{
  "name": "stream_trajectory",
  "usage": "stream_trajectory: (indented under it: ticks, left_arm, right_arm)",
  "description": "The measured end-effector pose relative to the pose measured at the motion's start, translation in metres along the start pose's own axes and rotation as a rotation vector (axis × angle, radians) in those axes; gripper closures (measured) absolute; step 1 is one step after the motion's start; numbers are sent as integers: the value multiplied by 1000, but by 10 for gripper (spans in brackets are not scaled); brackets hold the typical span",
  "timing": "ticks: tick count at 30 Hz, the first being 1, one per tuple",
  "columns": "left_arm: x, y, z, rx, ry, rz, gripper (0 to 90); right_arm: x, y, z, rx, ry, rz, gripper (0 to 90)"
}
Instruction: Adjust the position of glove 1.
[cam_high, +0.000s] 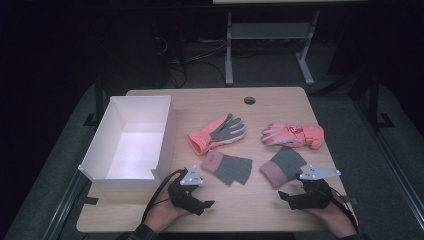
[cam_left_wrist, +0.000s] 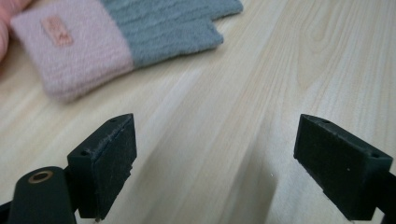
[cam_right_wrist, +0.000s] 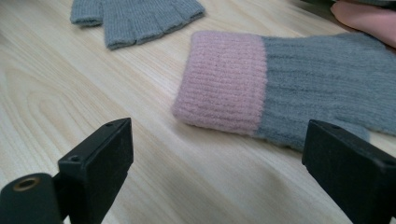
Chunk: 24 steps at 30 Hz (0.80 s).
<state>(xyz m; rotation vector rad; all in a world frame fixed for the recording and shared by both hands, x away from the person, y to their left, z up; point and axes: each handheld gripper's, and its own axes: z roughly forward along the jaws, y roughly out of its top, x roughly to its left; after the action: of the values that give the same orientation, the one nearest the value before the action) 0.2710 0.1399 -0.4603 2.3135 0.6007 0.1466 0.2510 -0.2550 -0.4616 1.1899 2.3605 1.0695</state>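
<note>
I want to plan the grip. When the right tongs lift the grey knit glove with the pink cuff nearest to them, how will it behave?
The grey knit glove looks soft and lies flat, so it will probably droop from the pinch. Ribbed wool should not slip easily. It seems light; its thick pink cuff offers the best hold.

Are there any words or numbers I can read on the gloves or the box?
None can be read.
Grey glove with pink cuff: a small orange tag bears marks too blurred to read.
Pink ski glove: a small mark on it, too small to read.
White box: no writing seen.
</note>
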Motion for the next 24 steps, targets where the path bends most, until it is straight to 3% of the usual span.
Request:
stream_trajectory:
  ticks: [4,7,10,16,21,24]
  left_arm:
    - [3,0,-1,-10,-15,-39,128]
    - [2,2,-1,-1,-11,-12,127]
    - [0,3,0,4,-14,-11,127]
    - [-2,7,-4,-13,-5,17,137]
    - [1,14,-3,-9,0,12,152]
    - [4,17,-2,-17,-10,-1,234]
  right_arm:
    - [-1,0,-1,4,-5,2,83]
    - [-2,0,-1,7,-7,1,75]
    - [-2,1,-2,5,2,-3,53]
    - [3,5,-5,-3,-10,-12,39]
    - [5,6,-4,2,-21,-16,39]
    - [4,5,-3,1,-13,-13,39]
